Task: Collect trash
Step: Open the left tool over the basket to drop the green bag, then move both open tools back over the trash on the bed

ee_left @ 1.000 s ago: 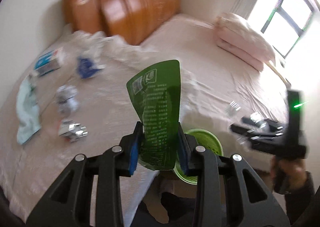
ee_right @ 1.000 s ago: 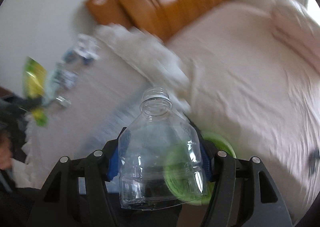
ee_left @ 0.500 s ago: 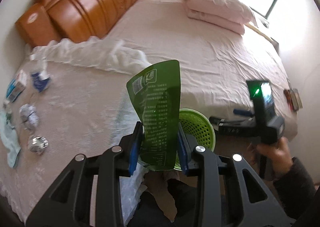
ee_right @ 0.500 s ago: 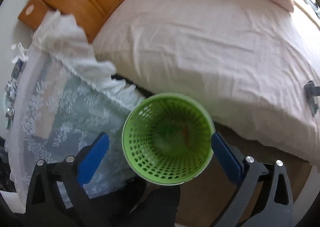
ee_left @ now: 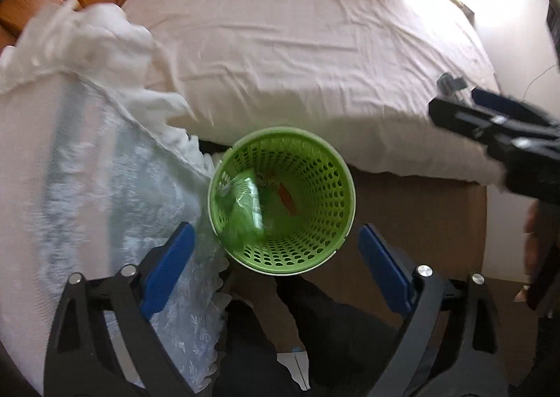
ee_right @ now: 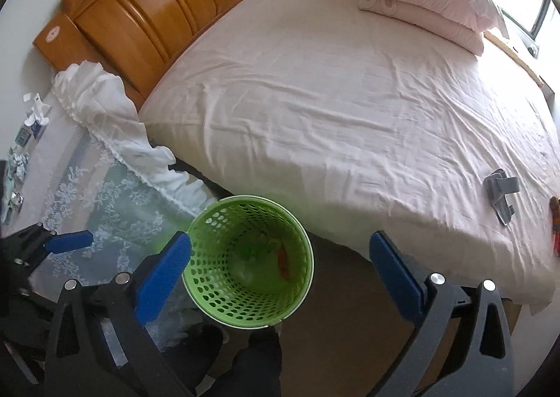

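A green perforated trash basket (ee_left: 336, 166) stands on the floor between the bed and a lace-covered table; it also shows in the right wrist view (ee_right: 301, 232). Inside it lie a blurred clear bottle with a green wrapper (ee_left: 245, 201) and an orange scrap (ee_left: 287, 196). My left gripper (ee_left: 276, 271) is open and empty right above the basket. My right gripper (ee_right: 280, 274) is open and empty, above the basket's right side; it shows at the right of the left wrist view (ee_left: 497, 124). Several trash pieces (ee_right: 17, 162) lie on the table at far left.
A bed with a pink sheet (ee_right: 350, 99), stacked pillows (ee_right: 427, 8) and a wooden headboard (ee_right: 157, 8) fills the back. The lace-covered table (ee_right: 87, 194) is at left. A grey holder (ee_right: 500, 190) lies near the bed's right edge. The person's dark legs are below the grippers.
My left gripper has opened and the green wrapper has dropped into the basket. My right gripper let go of the clear bottle earlier and has pulled back from the basket, still open.
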Tool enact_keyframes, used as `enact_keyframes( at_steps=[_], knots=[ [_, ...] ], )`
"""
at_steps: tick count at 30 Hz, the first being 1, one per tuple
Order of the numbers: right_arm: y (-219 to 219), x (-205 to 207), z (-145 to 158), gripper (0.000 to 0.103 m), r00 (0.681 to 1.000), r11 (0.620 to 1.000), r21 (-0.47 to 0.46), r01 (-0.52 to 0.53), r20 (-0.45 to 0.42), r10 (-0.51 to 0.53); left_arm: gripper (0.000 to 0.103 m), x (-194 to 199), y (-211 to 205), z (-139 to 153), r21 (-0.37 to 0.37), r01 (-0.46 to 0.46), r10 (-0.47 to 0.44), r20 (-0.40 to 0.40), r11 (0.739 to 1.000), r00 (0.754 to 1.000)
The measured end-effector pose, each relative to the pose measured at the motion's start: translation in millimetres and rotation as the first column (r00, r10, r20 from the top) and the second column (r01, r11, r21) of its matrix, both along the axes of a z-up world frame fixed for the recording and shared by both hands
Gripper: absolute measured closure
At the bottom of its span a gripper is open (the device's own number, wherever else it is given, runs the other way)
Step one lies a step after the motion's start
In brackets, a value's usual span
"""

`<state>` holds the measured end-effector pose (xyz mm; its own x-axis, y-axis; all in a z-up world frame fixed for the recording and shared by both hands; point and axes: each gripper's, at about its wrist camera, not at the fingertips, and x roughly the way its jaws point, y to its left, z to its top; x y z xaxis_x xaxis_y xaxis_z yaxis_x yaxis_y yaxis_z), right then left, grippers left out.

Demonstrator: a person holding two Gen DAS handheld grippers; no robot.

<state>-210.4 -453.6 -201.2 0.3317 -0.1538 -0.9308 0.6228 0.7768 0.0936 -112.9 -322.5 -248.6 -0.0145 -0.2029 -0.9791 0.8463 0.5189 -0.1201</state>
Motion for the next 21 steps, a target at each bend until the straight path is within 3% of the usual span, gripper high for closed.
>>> enact_keyframes(
  at_steps=[4,8,17,21],
  knots=[
    [0,-1,-18,0.002,1.0,1.0,0.027,0.009,-0.023,-0.009,0.013,-11,-8,-33,0.083,0.021,-0.019,-0.025,0.996,1.0],
    [3,0,-29,0.002,0.999,0.999,0.041,0.007,-0.044,-0.005,0.013,-11,-3,-43,0.107,0.003,0.0,-0.03,0.994,1.0],
    [13,10,-15,0.002,1.0,1.0,0.014,-0.018,-0.025,0.018,0.013,5,7,-18,0.061,-0.07,0.07,0.006,0.996,0.998],
    [22,21,7,0.002,0.999,0.999,-0.025,-0.039,0.012,0.039,0.013,15,19,12,0.021,-0.111,0.109,0.082,0.994,0.991]
  ],
)
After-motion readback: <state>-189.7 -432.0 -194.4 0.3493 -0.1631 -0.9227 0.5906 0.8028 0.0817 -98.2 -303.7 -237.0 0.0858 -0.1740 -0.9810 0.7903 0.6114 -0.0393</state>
